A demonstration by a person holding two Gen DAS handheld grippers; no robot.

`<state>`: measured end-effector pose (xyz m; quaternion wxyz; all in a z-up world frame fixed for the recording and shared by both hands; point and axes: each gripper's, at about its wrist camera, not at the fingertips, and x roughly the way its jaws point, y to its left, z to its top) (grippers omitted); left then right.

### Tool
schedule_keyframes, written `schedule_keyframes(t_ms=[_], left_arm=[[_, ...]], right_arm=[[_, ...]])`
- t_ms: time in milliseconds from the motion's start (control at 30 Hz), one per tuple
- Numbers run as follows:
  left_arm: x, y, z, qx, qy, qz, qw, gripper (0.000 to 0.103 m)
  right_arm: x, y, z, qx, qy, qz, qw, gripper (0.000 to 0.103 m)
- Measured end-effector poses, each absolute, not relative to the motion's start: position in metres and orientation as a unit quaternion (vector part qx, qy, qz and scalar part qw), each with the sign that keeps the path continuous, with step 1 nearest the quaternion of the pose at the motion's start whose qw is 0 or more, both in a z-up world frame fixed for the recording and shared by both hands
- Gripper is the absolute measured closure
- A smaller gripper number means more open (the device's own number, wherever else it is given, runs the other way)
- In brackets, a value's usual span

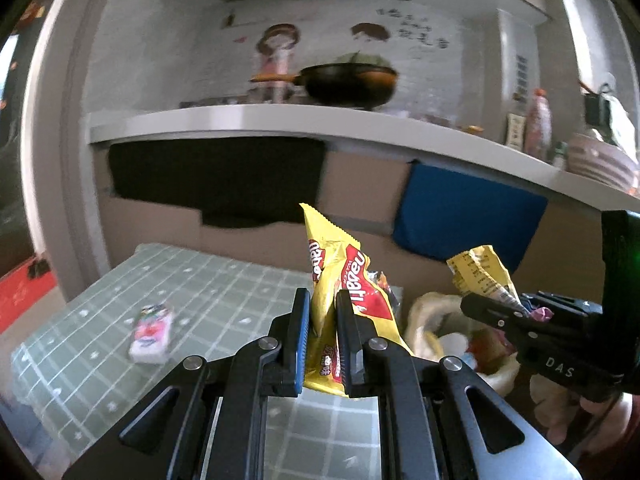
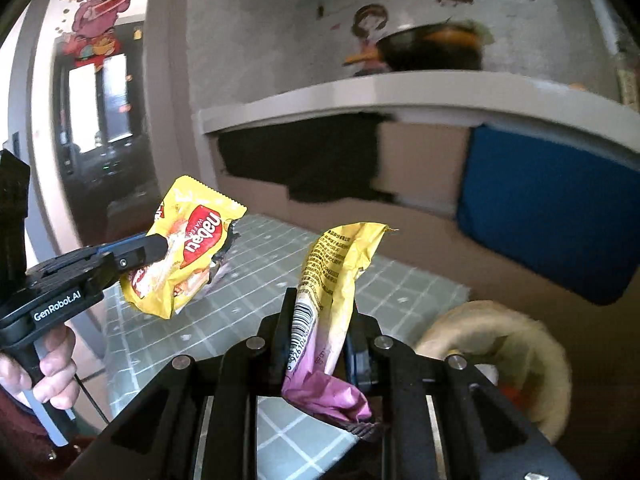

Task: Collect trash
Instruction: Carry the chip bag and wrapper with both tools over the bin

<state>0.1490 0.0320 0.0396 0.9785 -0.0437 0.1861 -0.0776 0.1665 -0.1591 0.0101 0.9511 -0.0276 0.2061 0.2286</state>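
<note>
Now your left tool (image 1: 323, 316) clamps yellow wafer wrapper (image 1: 352, 280); right tool (image 2: 318, 320) clamps yellow-purple wrapper (image 2: 336, 276); cream basket (image 2: 520, 332) beside table (image 2: 400, 280) holds crumpled trash.

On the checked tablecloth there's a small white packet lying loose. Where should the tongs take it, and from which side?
The white packet lies flat on the tablecloth, so come from above and pinch across its narrow width, near the middle. Its long sides look bare of neighbours. Both tongs already hold wrappers, so one probably has to drop its load first.
</note>
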Motion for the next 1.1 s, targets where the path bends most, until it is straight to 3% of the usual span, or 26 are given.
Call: schedule_keyframes(t_ms=[467, 1100], left_arm=[[0.193, -0.065, 0.045, -0.029, 0.182, -0.185, 0.965, 0.090], [0.275, -0.132, -0.030, -0.023, 0.276, -0.229, 0.933, 0.090]], right_arm=[[0.162, -0.267, 0.016, 0.026, 0.202, 0.118, 0.972, 0.085], [0.227, -0.317, -0.045, 0.080, 0.268, 0.085, 0.956, 0.084]])
